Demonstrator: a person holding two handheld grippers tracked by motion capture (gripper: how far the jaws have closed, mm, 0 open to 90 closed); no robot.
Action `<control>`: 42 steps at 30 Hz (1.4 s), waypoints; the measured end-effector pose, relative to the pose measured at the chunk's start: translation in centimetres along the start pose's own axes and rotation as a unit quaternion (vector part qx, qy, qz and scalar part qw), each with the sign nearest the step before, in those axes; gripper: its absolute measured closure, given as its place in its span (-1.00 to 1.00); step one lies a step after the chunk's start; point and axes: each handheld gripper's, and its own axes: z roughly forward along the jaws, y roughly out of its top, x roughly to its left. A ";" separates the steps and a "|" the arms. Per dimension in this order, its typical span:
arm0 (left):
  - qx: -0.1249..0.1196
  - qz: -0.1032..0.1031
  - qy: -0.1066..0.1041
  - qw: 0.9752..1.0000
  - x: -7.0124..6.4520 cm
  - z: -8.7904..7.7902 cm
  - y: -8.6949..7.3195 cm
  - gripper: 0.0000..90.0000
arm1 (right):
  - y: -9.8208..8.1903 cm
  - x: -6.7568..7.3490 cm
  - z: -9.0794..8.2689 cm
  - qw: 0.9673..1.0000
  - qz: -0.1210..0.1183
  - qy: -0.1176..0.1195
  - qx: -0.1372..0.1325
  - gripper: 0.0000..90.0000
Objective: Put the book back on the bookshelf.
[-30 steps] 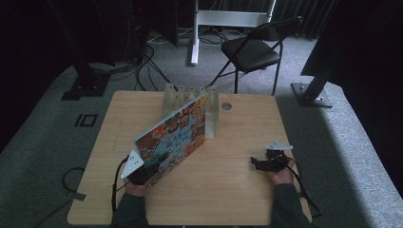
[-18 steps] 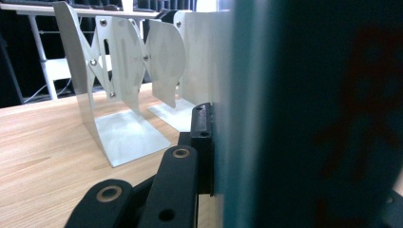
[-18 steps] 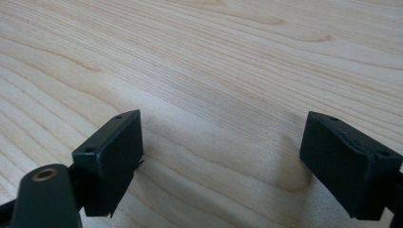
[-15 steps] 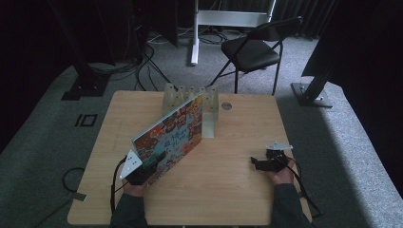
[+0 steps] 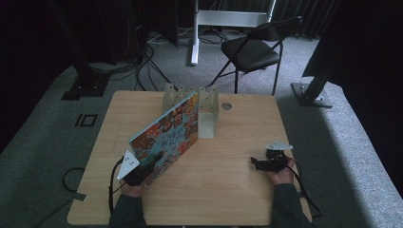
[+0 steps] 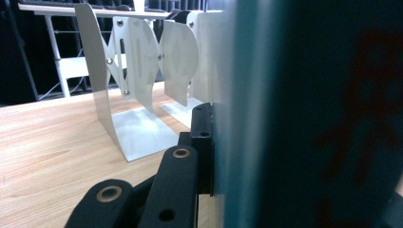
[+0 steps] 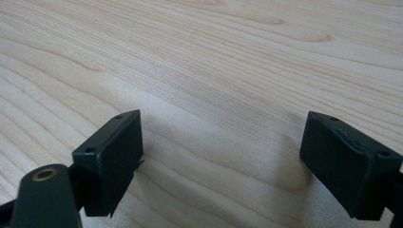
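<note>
A colourful picture book (image 5: 166, 135) stands tilted on edge across the wooden table (image 5: 228, 190), its far end near a set of white metal bookends (image 5: 207, 102). My left gripper (image 5: 148, 165) is shut on the book's near lower corner. In the left gripper view one black finger (image 6: 202, 137) presses against the book's teal cover (image 6: 309, 118), with the bookends (image 6: 138, 80) just beyond. The other finger is hidden behind the book. My right gripper (image 5: 256, 164) lies low at the table's right side, open, with bare wood between its pads (image 7: 221, 156).
A small round disc (image 5: 226, 106) lies on the table right of the bookends. Behind the table stand a black folding chair (image 5: 252, 50) and dark stand bases on grey carpet. Cables trail off the table's near edge.
The book's far end has swung a little to the left, nearer the middle of the bookends. Both hands have kept their places.
</note>
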 end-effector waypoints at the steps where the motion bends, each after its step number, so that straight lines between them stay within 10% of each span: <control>1: 0.000 0.000 0.000 1.000 0.0 0.0 0.0 0.79 | 0.0 0.0 0.0 1.000 0.000 0.000 0.000 -0.69; 42: -0.010 -0.015 0.044 0.999 0.9 -2.5 0.1 0.80 | 0.0 0.0 0.0 1.000 -0.001 0.002 0.000 -0.69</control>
